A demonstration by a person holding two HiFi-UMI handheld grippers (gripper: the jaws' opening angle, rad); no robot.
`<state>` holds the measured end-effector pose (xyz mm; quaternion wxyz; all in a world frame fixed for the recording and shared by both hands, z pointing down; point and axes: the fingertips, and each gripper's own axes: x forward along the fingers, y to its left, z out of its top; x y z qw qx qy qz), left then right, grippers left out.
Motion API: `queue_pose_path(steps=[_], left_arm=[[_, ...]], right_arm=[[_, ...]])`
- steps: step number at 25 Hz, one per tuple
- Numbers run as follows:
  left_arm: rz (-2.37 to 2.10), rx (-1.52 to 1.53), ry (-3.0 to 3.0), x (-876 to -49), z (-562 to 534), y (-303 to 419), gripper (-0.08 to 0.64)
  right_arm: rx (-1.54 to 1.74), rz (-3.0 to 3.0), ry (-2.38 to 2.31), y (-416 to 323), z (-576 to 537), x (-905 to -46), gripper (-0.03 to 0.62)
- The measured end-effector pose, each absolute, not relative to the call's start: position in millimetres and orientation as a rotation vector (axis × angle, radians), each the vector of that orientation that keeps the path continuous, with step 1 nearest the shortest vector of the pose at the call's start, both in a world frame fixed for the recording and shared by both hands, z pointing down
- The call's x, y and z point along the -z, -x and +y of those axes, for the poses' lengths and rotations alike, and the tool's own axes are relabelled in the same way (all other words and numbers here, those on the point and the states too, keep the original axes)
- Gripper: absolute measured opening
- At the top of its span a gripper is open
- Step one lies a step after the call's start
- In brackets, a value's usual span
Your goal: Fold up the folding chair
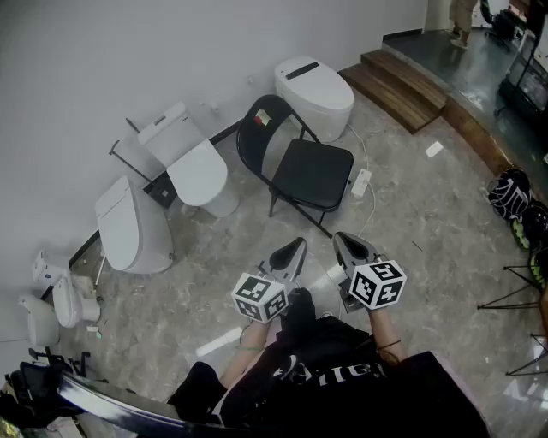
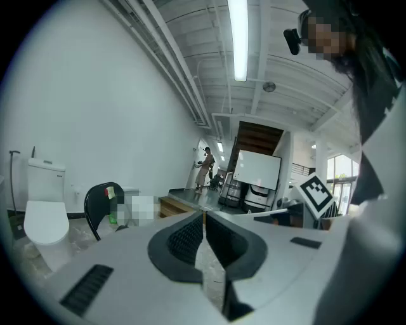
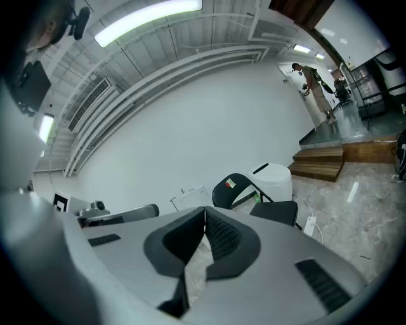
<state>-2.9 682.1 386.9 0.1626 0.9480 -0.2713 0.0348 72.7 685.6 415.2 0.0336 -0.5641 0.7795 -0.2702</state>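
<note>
A black folding chair [image 1: 301,167] stands unfolded on the stone floor, its seat facing me and its rounded back toward the white wall. It also shows small in the left gripper view as the chair [image 2: 103,204], and in the right gripper view as the chair [image 3: 260,202]. My left gripper [image 1: 295,246] and right gripper [image 1: 344,242] hover side by side in front of the chair, well short of it. Both are shut with nothing between their jaws.
White toilets [image 1: 195,167] and another toilet [image 1: 313,92] flank the chair along the wall. A power strip [image 1: 360,182] with a cable lies right of the chair. Wooden steps [image 1: 402,85] rise at the back right, and a person [image 1: 462,19] stands beyond them.
</note>
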Motion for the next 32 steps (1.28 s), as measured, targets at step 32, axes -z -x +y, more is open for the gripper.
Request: queue_pose_path(steps=[32], left_arm=[[-0.575, -0.144, -2.676, -421, 340, 83, 0.003]], right_arm=[[0.983, 2.208, 1.905, 5, 365, -457, 0.014]])
